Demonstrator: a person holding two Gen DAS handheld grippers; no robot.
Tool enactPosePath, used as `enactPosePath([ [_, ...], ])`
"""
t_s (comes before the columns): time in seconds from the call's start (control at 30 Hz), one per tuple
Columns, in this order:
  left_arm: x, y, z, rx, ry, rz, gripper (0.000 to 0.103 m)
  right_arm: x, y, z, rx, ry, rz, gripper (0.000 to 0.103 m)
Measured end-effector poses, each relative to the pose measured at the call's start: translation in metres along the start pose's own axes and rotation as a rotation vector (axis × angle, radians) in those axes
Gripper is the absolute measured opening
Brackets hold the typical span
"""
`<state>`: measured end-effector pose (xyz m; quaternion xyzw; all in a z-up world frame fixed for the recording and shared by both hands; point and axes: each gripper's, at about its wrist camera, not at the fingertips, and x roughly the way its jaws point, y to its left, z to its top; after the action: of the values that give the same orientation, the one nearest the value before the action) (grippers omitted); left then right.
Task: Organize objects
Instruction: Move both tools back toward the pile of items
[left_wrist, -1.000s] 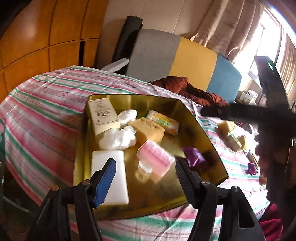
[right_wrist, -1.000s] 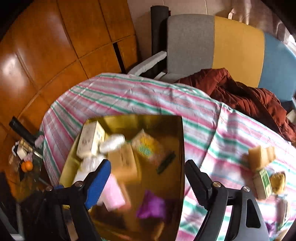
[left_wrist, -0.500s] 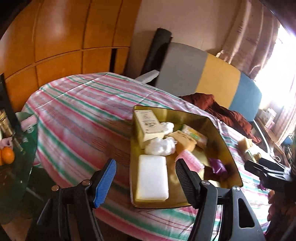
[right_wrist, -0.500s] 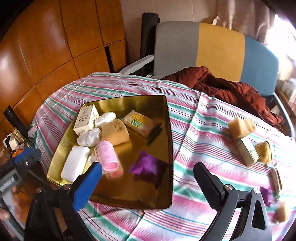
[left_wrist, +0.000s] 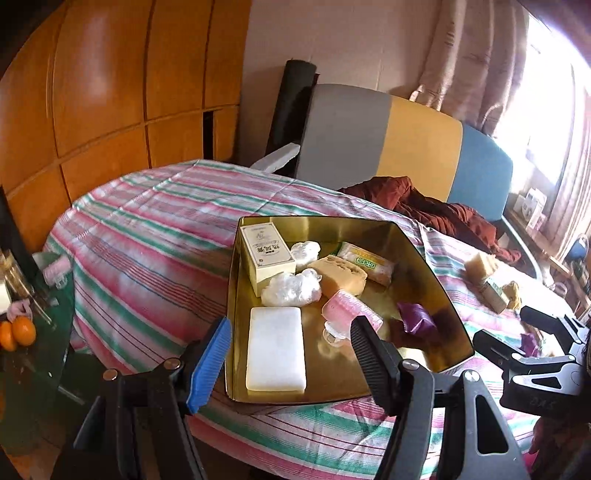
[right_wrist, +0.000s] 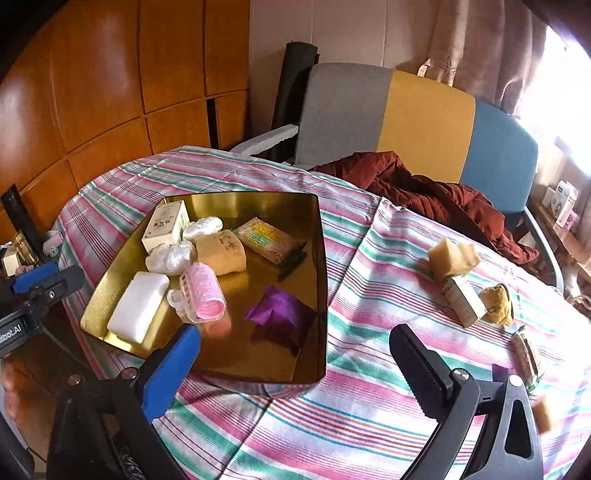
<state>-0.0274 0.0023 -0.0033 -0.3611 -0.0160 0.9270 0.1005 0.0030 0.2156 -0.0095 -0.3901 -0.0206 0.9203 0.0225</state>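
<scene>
A gold tray (left_wrist: 421, 254) (right_wrist: 321, 258) sits on the striped tablecloth. It holds a white soap bar (left_wrist: 275, 354) (right_wrist: 138, 312), a cream box (left_wrist: 266, 254) (right_wrist: 164, 227), a pink hair roller (left_wrist: 349, 314) (right_wrist: 205, 293), a tan sponge (left_wrist: 341, 275) (right_wrist: 221, 251), a purple packet (left_wrist: 415, 317) (right_wrist: 279, 312), a green-labelled packet (right_wrist: 264, 238) and white plastic wads (left_wrist: 291, 290). My left gripper (left_wrist: 290, 362) is open and empty above the tray's near edge. My right gripper (right_wrist: 295, 369) is open and empty over the cloth by the tray's near right corner.
To the right of the tray lie a tan sponge (right_wrist: 452, 254), a small carton (right_wrist: 463, 301), a brown lump (right_wrist: 498, 304) and other small items. A chair with a red-brown garment (right_wrist: 424, 192) stands behind. Oranges (left_wrist: 18, 332) lie on a side table on the left.
Both grippers have pulled back and up from the tray, so more of the table shows. The right gripper's jaws stand wider apart than a second ago.
</scene>
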Motion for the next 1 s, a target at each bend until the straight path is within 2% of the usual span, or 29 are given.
enactPosePath([
  [0.33, -0.002, -0.02, -0.005, 0.06, 0.007, -0.022, 0.068, -0.004, -0.013, -0.009, 0.038, -0.01, -0.035, 0.103],
  [0.57, -0.004, -0.04, -0.011, 0.14, 0.008, -0.027, 0.068, -0.006, -0.028, -0.015, 0.069, -0.004, -0.051, 0.103],
  [1.0, -0.001, -0.08, -0.023, 0.27, 0.044, -0.079, 0.068, -0.009, -0.09, -0.045, 0.186, 0.052, -0.127, 0.103],
])
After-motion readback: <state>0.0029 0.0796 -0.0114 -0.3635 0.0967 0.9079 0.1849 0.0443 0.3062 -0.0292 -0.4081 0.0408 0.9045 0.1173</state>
